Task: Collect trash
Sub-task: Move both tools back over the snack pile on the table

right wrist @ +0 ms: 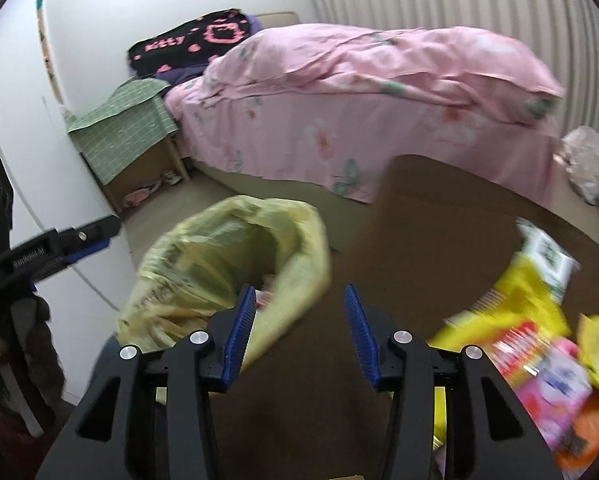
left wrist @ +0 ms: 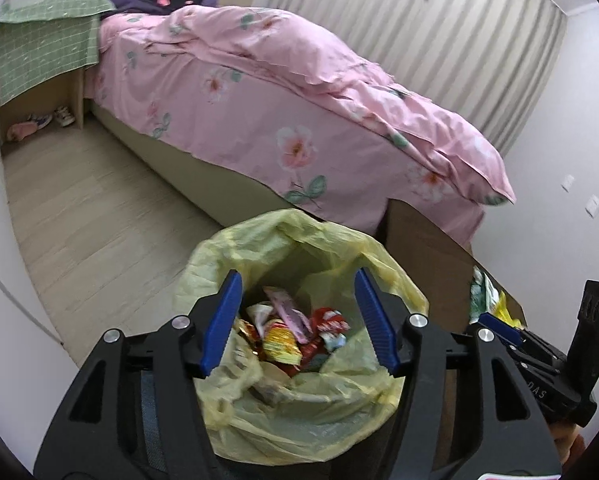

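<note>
My left gripper [left wrist: 297, 322] hangs directly over the yellow bin bag [left wrist: 299, 412], its blue pads spread wide with nothing between them; straight below it I can see the snack wrappers [left wrist: 289, 334] already lying in the bag. My right gripper [right wrist: 299, 334] is over the brown tabletop [right wrist: 427, 216], likewise wide open and empty, with the bag's mouth just ahead and to its left. The remaining trash, a heap of bright packets [right wrist: 539, 344], lies on the tabletop to the right of that gripper, close by but not between its fingers. I judge we are between drops: some trash is binned, more waits. The next move, as I read it, calls for swinging the right gripper rightward and down onto the nearest packet, closing on a thin crinkly edge without sliding it away. That view is blurred, so I'd settle first.
</note>
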A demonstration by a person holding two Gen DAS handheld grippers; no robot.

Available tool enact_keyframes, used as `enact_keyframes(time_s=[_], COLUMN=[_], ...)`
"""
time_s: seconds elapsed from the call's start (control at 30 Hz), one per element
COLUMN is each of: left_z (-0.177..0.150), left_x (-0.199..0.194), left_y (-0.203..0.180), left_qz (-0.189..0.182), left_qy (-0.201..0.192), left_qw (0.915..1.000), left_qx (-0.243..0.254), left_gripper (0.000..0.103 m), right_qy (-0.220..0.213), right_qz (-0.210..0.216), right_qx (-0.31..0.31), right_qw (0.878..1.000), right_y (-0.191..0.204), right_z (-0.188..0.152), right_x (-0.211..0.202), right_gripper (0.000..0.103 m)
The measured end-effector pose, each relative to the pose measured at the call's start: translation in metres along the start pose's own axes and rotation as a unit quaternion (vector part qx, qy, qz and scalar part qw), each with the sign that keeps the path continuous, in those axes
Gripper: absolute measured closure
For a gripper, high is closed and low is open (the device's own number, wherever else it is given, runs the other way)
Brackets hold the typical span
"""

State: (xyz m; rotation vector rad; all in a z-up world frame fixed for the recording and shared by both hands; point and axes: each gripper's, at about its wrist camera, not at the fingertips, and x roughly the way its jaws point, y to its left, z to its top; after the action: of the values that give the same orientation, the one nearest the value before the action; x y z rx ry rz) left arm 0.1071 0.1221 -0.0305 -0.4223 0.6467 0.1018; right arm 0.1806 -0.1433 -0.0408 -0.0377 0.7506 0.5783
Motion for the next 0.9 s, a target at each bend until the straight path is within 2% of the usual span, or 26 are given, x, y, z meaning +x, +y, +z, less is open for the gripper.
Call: enact_keyframes(time_s=[0.13, 0.2, 0.27, 0.4, 0.57, 0.63, 0.77, 0.9], left_z=[-0.01, -0.015, -0.021, -0.036, -0.055, -0.064, -0.076, -0.075], left_x=[0.002, 0.006, 0.01, 0.02, 0.036, 0.042, 0.05, 0.072], left_y=[-0.033, -0.052, -0.072, -0.119, -0.178, -0.203, -0.247, -0.304], left_qz=[-0.036, -0.055, -0.076, -0.12, -0.178, -0.194, -0.222, -0.272], left_qy=[0.006, 0.012, 0.02, 0.039, 0.07, 0.079, 0.084, 0.104], left_qw=[0.9984, 0.9964, 0.993, 0.9813, 0.9609, 0.9521, 0.9347, 0.9066], left_qx=[0.042, 0.064, 0.089, 0.145, 0.2, 0.223, 0.265, 0.305], left_gripper=[0.047, 0.047, 0.046, 0.046, 0.046, 0.046, 0.046, 0.046], right_qy=[-0.023, -0.037, -0.048, -0.028, -0.036, -0.036, -0.038, -0.033], right_qz=[-0.046, -0.063, -0.073, -0.125, -0.179, -0.192, -0.187, -0.166], right_qx=[0.002, 0.0, 0.001, 0.017, 0.065, 0.105, 0.168, 0.22], right_qw=[0.999, 0.997, 0.996, 0.992, 0.981, 0.975, 0.967, 0.961], right_y=[-0.028, -0.04, -0.054, -0.091, -0.138, -0.16, -0.194, -0.22], right_z=[-0.02, -0.031, -0.041, -0.068, -0.1, -0.111, -0.127, -0.135], right_x=[-0.037, -0.055, -0.072, -0.104, -0.14, -0.149, -0.149, -0.127], right_gripper=[0.059, 0.05, 0.046, 0.046, 0.046, 0.046, 0.046, 0.046])
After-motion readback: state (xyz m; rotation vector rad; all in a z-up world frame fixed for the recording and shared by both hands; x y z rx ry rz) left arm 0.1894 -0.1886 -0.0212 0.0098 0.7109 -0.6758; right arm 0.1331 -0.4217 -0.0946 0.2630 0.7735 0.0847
